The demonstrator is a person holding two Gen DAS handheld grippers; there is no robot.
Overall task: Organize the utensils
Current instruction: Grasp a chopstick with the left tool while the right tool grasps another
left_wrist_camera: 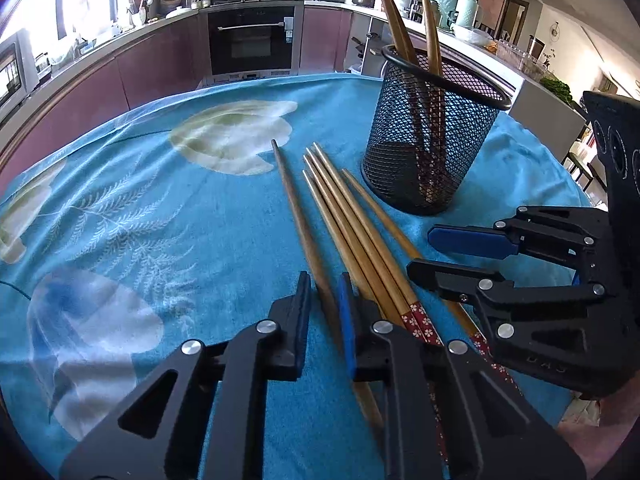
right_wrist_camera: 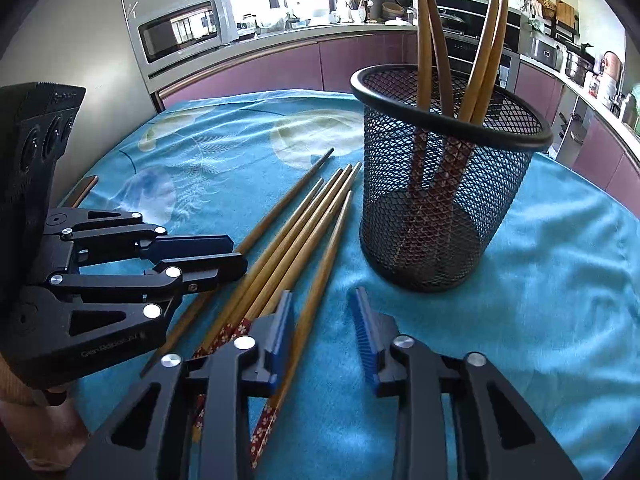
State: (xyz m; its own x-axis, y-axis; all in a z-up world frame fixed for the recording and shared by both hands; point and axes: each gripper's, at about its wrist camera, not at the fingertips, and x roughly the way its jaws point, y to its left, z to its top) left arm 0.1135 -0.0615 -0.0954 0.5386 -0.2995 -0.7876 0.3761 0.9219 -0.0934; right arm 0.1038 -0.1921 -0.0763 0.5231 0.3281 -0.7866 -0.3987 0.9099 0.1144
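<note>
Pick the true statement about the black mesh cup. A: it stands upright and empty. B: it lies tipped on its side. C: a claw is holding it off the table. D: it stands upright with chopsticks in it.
D: the mesh cup stands upright on the blue cloth, with chopsticks sticking out of its top, and no claw touches it.

Mesh holder (right_wrist_camera: 436, 216) with chopsticks upright, loose chopsticks (right_wrist_camera: 304, 236) on blue cloth (right_wrist_camera: 560, 280)

Chopstick (left_wrist_camera: 430, 20) tips beyond top edge
</note>
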